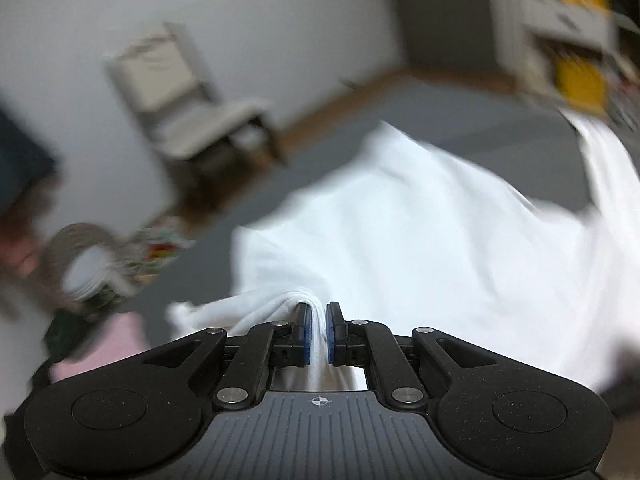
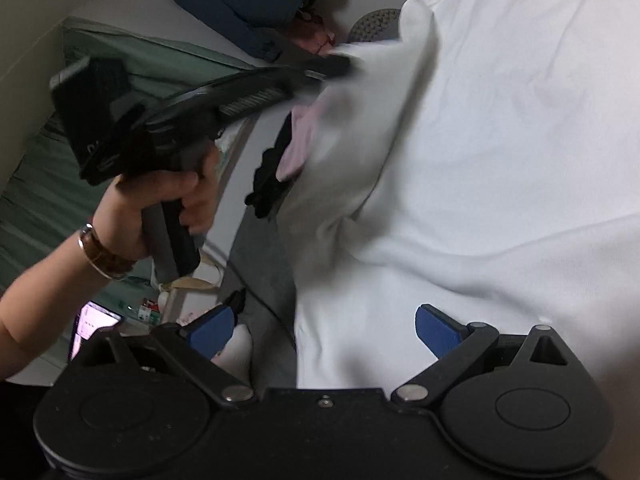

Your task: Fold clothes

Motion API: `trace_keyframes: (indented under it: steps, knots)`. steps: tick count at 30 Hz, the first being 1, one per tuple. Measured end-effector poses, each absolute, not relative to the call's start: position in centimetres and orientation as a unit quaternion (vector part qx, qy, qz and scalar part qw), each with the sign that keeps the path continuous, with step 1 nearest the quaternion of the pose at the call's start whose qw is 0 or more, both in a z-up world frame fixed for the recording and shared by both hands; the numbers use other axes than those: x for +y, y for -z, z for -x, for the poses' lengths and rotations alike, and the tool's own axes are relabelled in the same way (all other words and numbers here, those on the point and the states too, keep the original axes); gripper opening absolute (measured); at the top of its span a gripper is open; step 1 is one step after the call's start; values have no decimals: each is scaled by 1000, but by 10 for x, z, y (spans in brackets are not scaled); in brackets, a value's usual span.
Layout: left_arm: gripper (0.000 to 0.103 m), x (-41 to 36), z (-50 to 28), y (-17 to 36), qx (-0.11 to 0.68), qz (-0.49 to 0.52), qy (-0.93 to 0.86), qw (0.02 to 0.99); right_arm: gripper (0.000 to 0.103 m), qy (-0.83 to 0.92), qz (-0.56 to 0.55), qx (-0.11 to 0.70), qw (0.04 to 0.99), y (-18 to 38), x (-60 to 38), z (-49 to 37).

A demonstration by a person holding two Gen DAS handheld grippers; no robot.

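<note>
Left wrist view: white shirt pinched as right fingers stood wide

A bunched edge of the white shirt [image 1: 420, 220] was gripped tight by the left gripper [image 1: 319, 330] and lifted over the grey surface [image 1: 460, 116]. The right gripper [image 2: 324, 330] was held spread and empty just above the cloth. Slippage from the thin pinch, or dragging of the pink garment [image 2: 300, 148] beneath, was judged possible.

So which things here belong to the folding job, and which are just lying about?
Job:
white garment
left gripper, shut on it
right gripper, open over it

Lying about:
pink cloth
black cloth
chair
lit phone
</note>
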State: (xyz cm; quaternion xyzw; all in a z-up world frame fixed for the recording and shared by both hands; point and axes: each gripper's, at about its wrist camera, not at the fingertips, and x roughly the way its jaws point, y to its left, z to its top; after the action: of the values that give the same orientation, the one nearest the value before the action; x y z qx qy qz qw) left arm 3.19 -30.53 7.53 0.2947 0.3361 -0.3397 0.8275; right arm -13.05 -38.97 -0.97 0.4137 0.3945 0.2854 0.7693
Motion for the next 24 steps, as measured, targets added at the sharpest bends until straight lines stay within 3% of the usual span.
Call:
trace_keyframes:
  steps: [4, 7, 8, 9, 11, 15, 21, 24]
  knots:
    - [6, -312, -27, -63, 388, -255, 374, 803, 98, -291, -398, 396, 774, 7, -384, 128]
    - [6, -273, -40, -89, 348, -173, 359, 849, 98, -290, -402, 398, 772, 8, -382, 125]
    - [16, -254, -51, -96, 340, -140, 323, 872, 98, -290, -405, 399, 770, 9, -382, 125]
    - [47, -235, -65, -100, 339, -106, 278, 893, 98, -290, -409, 399, 768, 10, -381, 124]
    - [85, -200, -99, -93, 379, -37, 183, 906, 98, -291, -415, 400, 764, 12, -380, 124]
    - [85, -152, -147, -69, 430, 88, 80, 895, 98, -296, -403, 402, 767, 11, -378, 125]
    - [83, -143, -157, -17, 492, 204, 7, 846, 98, -298, -409, 402, 763, 14, -384, 129]
    - [68, -149, -157, -5, 473, 248, -6, 845, 98, -300, -408, 402, 763, 15, -384, 130]
